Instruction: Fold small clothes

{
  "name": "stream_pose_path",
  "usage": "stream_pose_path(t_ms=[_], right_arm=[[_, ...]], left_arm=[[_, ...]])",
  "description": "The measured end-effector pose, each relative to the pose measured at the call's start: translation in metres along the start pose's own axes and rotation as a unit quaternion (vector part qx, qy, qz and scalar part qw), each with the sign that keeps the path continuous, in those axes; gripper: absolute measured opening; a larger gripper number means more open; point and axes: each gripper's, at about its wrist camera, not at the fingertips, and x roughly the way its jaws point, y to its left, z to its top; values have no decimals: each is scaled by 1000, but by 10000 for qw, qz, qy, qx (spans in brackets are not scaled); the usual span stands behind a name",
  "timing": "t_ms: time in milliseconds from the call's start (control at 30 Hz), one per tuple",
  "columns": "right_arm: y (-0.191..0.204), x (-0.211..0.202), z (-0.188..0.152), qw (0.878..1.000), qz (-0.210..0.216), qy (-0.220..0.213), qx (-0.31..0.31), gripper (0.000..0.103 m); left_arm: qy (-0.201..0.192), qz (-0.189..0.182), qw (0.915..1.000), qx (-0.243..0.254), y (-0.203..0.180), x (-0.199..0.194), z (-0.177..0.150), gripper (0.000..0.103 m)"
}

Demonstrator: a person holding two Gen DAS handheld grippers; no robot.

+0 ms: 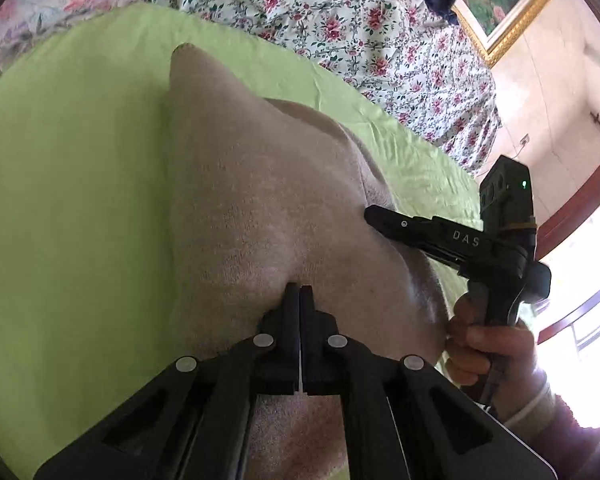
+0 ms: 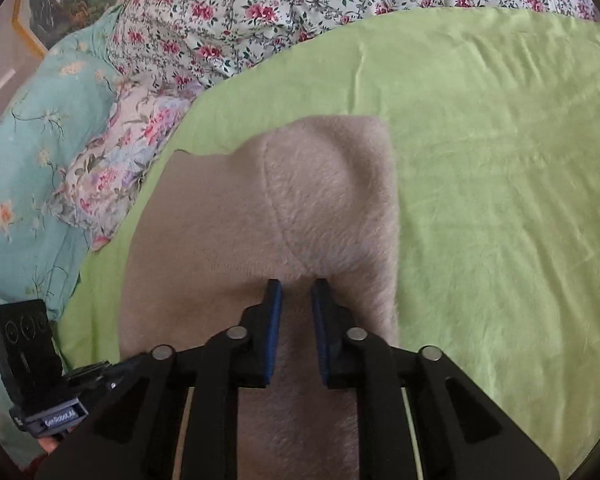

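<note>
A beige fleecy garment point(image 1: 260, 184) lies on a green sheet point(image 1: 68, 168). My left gripper point(image 1: 300, 286) is shut on a pinch of the garment's cloth, which rises into a ridge toward its fingertips. My right gripper shows in the left wrist view point(image 1: 370, 214) with its tip against the garment's right side. In the right wrist view the garment point(image 2: 312, 192) lies partly folded, with a curved seam across it. There my right gripper point(image 2: 297, 282) has blue pads a narrow gap apart, with cloth bunched between the tips.
A flowered quilt point(image 1: 340, 20) lies beyond the green sheet point(image 2: 500, 160). A turquoise flowered pillow point(image 2: 28, 140) and a smaller flowered pillow point(image 2: 112, 184) lie at the left in the right wrist view. A framed picture point(image 1: 504, 0) leans at the back. The left gripper's body point(image 2: 24, 356) shows at lower left.
</note>
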Motion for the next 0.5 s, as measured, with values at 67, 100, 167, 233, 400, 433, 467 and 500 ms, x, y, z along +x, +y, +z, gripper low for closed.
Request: stream_pose_path(t_ms=[67, 100, 167, 233, 400, 433, 467, 500], right_arm=[[4, -3, -2, 10000, -34, -18, -39, 14], [6, -7, -3, 10000, -34, -36, -64, 14], [10, -18, -9, 9999, 25, -89, -109, 18], [19, -35, -21, 9995, 108, -132, -260, 18], [29, -65, -71, 9970, -63, -21, -773, 19], [24, -64, -85, 9950, -463, 103, -875, 20], [19, -61, -92, 9934, -688, 199, -893, 20], [12, -60, -99, 9932, -748, 239, -857, 19]], left_arm=[[-39, 64, 9999, 67, -5, -4, -2, 1], [-41, 67, 9999, 88, -6, -8, -3, 1], [-72, 101, 9997, 193, -11, -18, -10, 1], [-86, 187, 9992, 344, -16, -28, -16, 1], [30, 474, 9965, 694, -22, -50, -55, 3], [99, 540, 9960, 701, -19, -48, -62, 3], [172, 602, 9959, 649, -15, -46, -70, 3], [248, 601, 9964, 549, -10, -43, -76, 2]])
